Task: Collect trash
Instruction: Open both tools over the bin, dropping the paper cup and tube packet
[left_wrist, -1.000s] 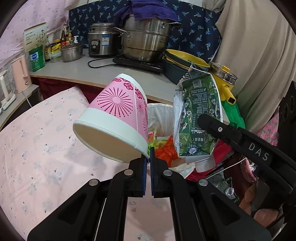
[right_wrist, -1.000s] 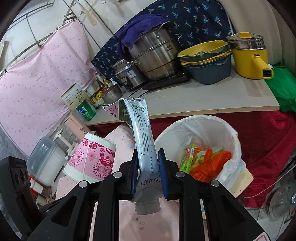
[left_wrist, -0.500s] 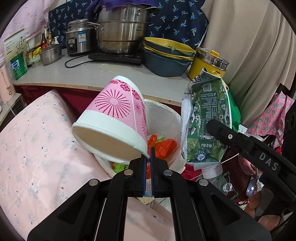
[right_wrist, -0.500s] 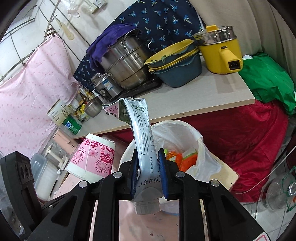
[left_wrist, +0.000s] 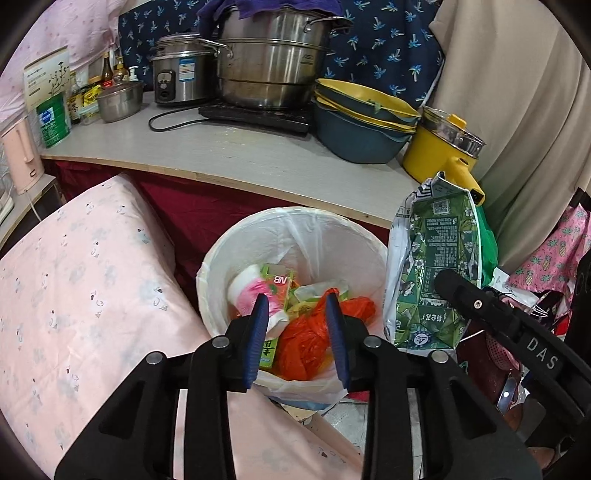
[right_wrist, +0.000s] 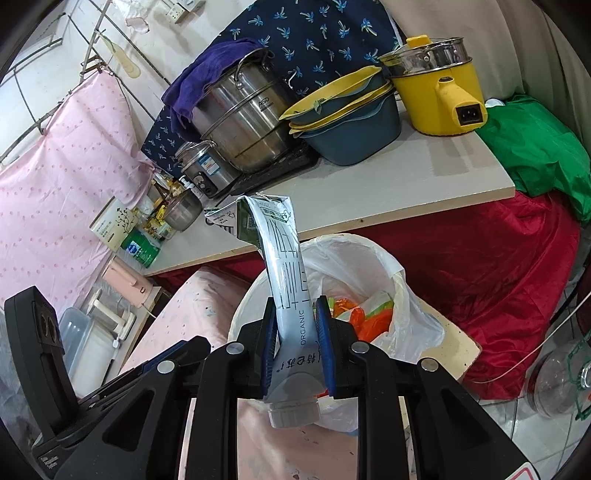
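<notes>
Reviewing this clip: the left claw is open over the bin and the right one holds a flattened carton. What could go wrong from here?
1. The milk carton in the right claw is long and sits at the trash bin rim; released here, it may catch on the rim or fall outside.
2. The bin liner sags loosely over one side, so the carton could snag it and pull it in.
3. The pink cup and other trash already fill the bin.

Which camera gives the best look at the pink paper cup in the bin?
Left wrist view: the pink paper cup lies in the lined bin, just past the open left tool. Right wrist view hides it behind the milk carton.
</notes>
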